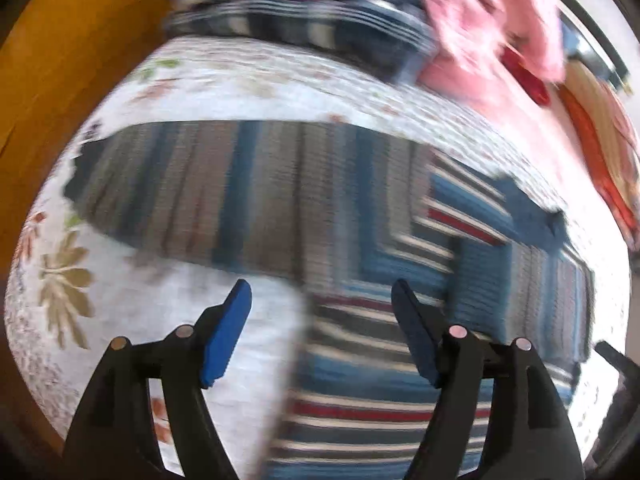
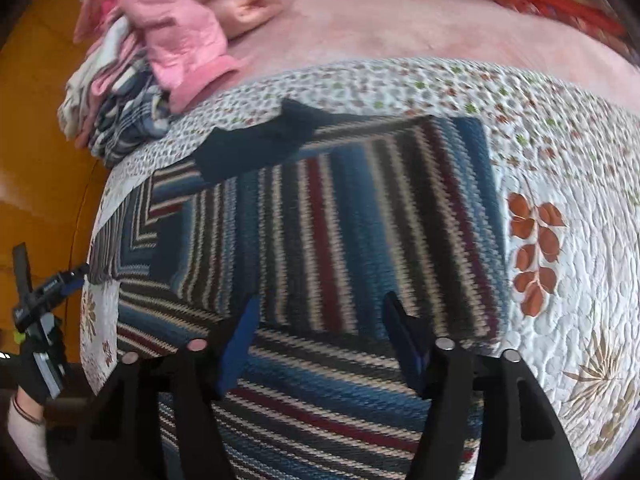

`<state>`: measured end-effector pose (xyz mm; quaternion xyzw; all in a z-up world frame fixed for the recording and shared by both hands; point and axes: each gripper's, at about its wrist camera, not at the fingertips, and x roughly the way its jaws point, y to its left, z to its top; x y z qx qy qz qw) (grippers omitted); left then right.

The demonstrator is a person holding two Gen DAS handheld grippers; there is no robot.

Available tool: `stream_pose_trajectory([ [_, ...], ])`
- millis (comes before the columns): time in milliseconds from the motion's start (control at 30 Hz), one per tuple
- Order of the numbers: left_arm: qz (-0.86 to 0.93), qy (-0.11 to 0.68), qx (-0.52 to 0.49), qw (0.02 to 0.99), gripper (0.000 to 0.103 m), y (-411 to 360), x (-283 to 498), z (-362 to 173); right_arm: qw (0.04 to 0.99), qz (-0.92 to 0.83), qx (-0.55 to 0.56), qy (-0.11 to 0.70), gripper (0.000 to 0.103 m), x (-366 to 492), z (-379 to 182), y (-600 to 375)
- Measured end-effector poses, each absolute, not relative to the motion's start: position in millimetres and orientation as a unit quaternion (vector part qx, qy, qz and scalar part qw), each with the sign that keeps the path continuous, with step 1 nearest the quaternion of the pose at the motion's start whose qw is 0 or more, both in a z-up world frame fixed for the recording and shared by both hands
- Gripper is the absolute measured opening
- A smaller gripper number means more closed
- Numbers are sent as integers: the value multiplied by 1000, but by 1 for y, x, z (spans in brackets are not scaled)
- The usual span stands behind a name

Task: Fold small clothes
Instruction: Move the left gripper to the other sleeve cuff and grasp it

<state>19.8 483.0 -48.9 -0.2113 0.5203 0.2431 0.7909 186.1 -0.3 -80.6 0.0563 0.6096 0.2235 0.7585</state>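
1. The striped sweater [image 2: 344,240] lies flat on the floral quilt [image 2: 568,184] on the bed, long axis running 9 to 3 o'clock.
2. My right tool [image 2: 320,312] hovers over it with jaws spread, holding nothing, the nearer one.
3. My left tool [image 1: 320,300], also spread and holding nothing, is over its sleeve end.
4. No containers; a clothes pile [image 2: 132,92] sits at 10 o'clock.

Ribbed knit striped sweater [image 2: 340,216], puckered quilted cotton bedspread [image 2: 560,152], soft pink fleece garment [image 2: 180,52]
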Motion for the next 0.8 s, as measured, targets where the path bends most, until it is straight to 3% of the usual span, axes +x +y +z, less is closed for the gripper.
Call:
stream_pose_trajectory([
  [200, 308, 511, -286, 750, 73, 564, -10, -75, 771, 219, 3, 598, 70, 174, -84, 24],
  [333, 325, 464, -368, 737, 73, 606, -29, -85, 772, 218, -11, 598, 71, 171, -90, 27],
  [800, 349, 414, -471, 696, 76, 664, -46, -123, 774, 194, -45, 600, 71, 172, -108, 22],
])
